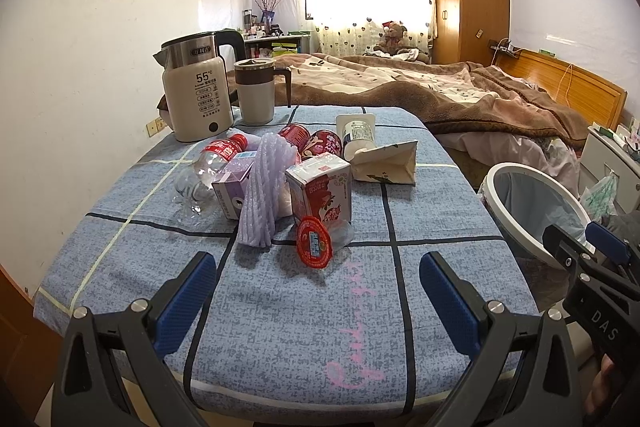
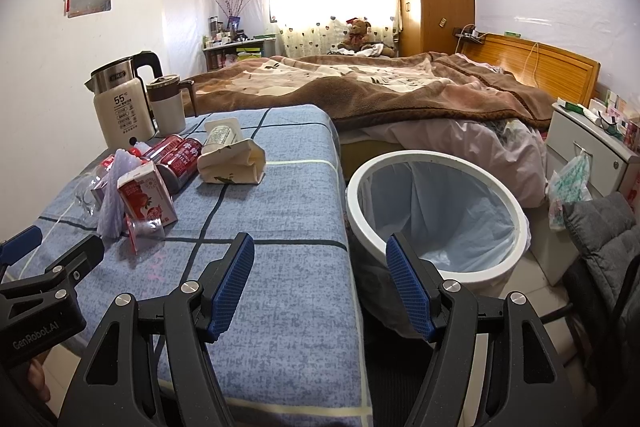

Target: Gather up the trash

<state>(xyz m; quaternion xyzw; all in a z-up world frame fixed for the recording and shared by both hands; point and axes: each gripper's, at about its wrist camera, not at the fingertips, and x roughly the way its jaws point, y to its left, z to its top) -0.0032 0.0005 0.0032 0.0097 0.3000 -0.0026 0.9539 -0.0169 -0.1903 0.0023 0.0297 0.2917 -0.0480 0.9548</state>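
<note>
Trash pile sits mid-tabletop, on blue checked cloth. Left to right: clear plastic bottle lying flat, purple foam net, pink milk carton upright, red-lidded jelly cup on its side just before carton, crumpled paper bag. Kettle and mug behind pile. Left gripper hovers near tabletop edge, jaws wide, empty. White-rimmed bin with bag liner stands beside tabletop, right. Right gripper jaws wide, empty, before bin.
</note>
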